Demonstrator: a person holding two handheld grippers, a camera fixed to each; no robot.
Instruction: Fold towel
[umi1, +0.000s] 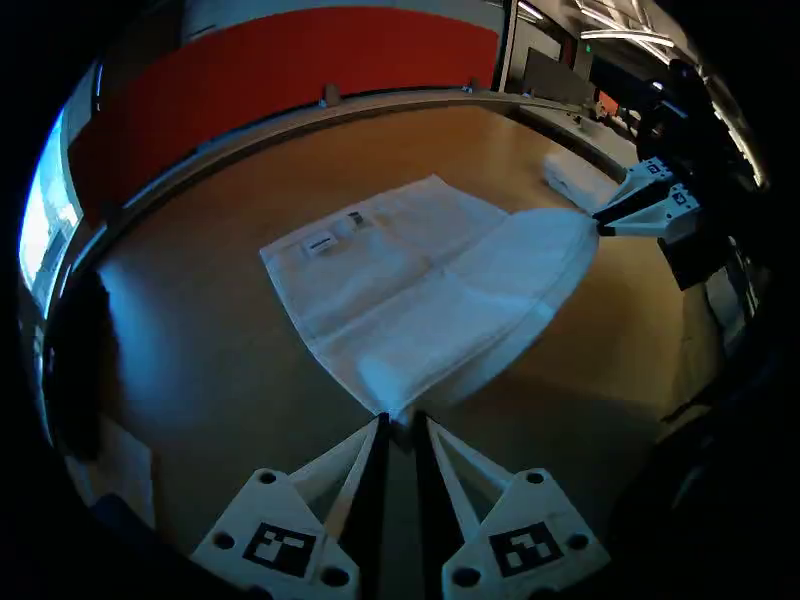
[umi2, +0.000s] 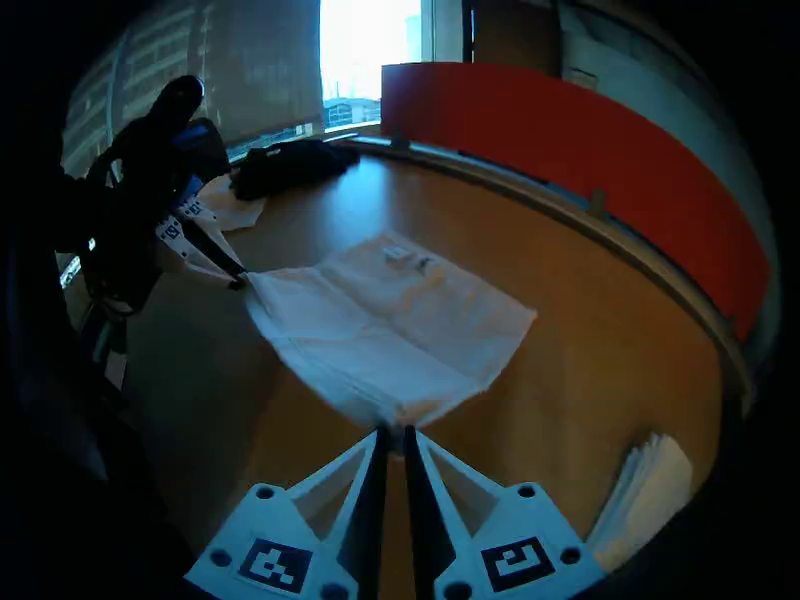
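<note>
A white towel is seen spread on a wooden table, with its far part lying flat and a small label shown near the far edge. The near edge is held raised off the table between the two grippers. The left gripper is drawn narrow, and one near corner of the towel is pinched between both its fingers. The right gripper is likewise drawn narrow, and the other near corner is clamped between its fingers. In the left gripper view the right gripper is seen farther off at the right, with the towel corner at its tips; in the right gripper view the left gripper is seen at the left, gripping its corner. A red panel is set along the table's far rim. A dark cloth is laid near a bright window, and a stack of white towels is placed well apart from the spread towel.
</note>
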